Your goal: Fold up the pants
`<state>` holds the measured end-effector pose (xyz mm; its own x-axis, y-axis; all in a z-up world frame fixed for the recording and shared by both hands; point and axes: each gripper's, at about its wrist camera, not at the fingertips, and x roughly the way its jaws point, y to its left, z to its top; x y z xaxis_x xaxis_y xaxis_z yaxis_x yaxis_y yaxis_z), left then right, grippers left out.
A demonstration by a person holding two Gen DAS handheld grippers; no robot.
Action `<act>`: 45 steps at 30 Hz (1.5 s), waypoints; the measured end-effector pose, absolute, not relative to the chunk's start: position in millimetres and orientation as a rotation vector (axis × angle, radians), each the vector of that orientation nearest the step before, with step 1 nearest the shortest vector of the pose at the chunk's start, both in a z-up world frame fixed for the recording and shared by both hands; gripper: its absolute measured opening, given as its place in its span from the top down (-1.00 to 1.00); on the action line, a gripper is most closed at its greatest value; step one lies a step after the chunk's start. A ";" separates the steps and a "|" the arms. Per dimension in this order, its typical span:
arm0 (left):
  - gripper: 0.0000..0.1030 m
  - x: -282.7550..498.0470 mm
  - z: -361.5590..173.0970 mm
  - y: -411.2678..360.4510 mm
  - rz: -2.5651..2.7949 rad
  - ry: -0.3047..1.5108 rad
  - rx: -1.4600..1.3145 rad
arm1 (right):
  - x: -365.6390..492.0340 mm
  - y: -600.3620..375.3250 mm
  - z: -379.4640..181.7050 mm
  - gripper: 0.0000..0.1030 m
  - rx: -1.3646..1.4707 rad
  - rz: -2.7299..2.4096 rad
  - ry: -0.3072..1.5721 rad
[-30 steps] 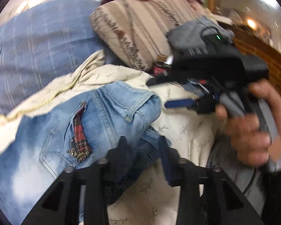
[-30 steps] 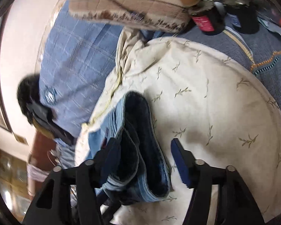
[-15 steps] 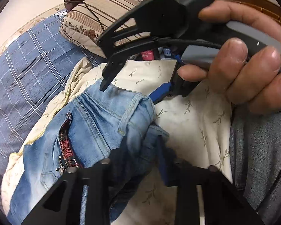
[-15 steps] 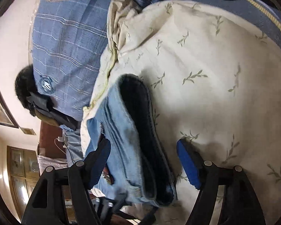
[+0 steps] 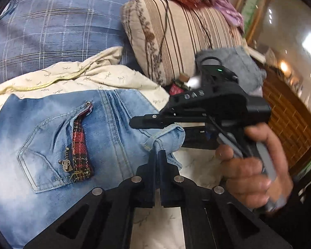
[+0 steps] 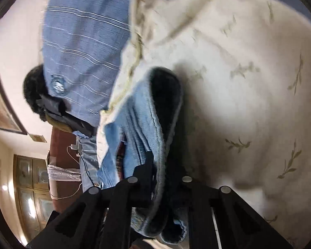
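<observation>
Jeans (image 5: 51,137) lie across the cream leaf-print sheet (image 5: 105,76), back pocket and its red plaid strip (image 5: 79,145) facing up, with the checked blue bedding (image 5: 51,27) beyond. We pinch the waistband edge in our left gripper (image 5: 158,159), its fingers closed on the denim. To the right, our right gripper (image 6: 162,172) clamps the same waistband, in front of the striped pillow (image 5: 186,41).

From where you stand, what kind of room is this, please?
Most likely a bedroom: the jeans lie on a cream leaf-print bedsheet over what looks like a bed, with a striped pillow and a blue checked blanket behind.
</observation>
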<state>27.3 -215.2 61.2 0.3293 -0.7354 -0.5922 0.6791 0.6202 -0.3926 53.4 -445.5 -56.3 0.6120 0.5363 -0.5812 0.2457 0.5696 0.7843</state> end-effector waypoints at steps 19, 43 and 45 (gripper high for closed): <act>0.97 33.3 83.8 27.9 -0.720 0.734 -0.628 | 104.7 -198.9 71.6 0.83 0.449 0.396 0.777; -0.10 22.4 7.7 154.6 -0.336 0.825 -0.914 | 76.4 -224.4 -37.8 -0.24 0.563 0.241 0.940; -0.18 11.6 16.8 155.5 -0.310 0.778 -0.906 | 75.6 -227.9 -49.0 -0.24 0.570 0.248 0.958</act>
